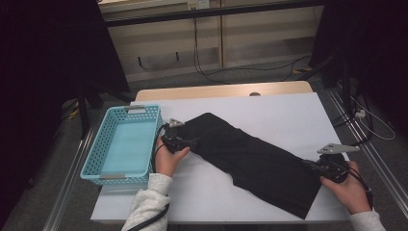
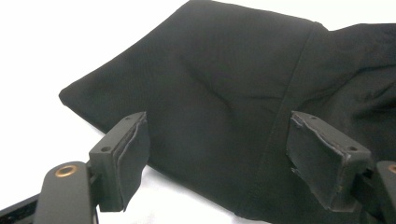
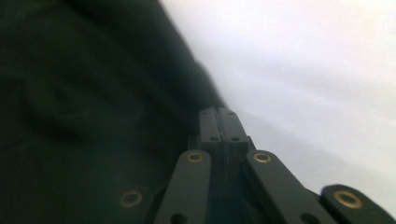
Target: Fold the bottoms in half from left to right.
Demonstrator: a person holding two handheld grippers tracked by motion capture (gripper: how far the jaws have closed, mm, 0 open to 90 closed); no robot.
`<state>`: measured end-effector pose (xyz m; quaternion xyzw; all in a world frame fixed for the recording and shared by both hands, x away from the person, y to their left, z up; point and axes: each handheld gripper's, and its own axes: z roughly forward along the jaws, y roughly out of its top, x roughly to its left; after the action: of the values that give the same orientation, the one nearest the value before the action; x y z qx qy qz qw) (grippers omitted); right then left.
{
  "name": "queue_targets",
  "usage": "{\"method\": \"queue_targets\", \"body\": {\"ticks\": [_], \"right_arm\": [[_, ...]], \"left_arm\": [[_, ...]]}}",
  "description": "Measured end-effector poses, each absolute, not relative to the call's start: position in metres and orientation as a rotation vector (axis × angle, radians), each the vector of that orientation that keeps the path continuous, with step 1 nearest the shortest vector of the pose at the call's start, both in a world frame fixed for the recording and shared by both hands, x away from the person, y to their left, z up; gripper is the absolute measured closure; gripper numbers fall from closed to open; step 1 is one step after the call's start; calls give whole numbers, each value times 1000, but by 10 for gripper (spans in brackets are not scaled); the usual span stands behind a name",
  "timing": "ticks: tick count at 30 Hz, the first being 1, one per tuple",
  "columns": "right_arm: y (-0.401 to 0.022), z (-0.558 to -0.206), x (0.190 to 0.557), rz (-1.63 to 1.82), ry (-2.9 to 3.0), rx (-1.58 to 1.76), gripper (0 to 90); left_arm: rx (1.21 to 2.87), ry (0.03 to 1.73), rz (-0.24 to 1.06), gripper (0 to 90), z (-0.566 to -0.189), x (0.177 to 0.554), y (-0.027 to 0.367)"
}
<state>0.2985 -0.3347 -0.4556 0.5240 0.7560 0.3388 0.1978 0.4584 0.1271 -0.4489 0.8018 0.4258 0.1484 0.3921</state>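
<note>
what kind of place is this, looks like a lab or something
Probably a lab or a recording workspace rather than a home. A white-covered table holds a black garment and a turquoise basket, cables trail over the bare floor, and metal rails run beside the table.

My table (image 1: 269, 103) wears a white cover, with a strip of bare wood showing along its twelve o'clock edge. A black garment (image 1: 250, 156) lies flat on the white, stretched from the centre toward five o'clock. At nine o'clock a turquoise perforated basket (image 1: 103, 144) sits at the table's edge, just beside the garment's near end.
</note>
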Motion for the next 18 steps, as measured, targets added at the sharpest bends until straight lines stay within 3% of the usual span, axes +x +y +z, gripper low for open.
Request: {"method": "queue_targets", "body": {"ticks": [18], "right_arm": [[-351, -452, 295, 888, 2064, 1491, 816]], "left_arm": [[2023, 1090, 367, 216, -450, 458, 127]]}}
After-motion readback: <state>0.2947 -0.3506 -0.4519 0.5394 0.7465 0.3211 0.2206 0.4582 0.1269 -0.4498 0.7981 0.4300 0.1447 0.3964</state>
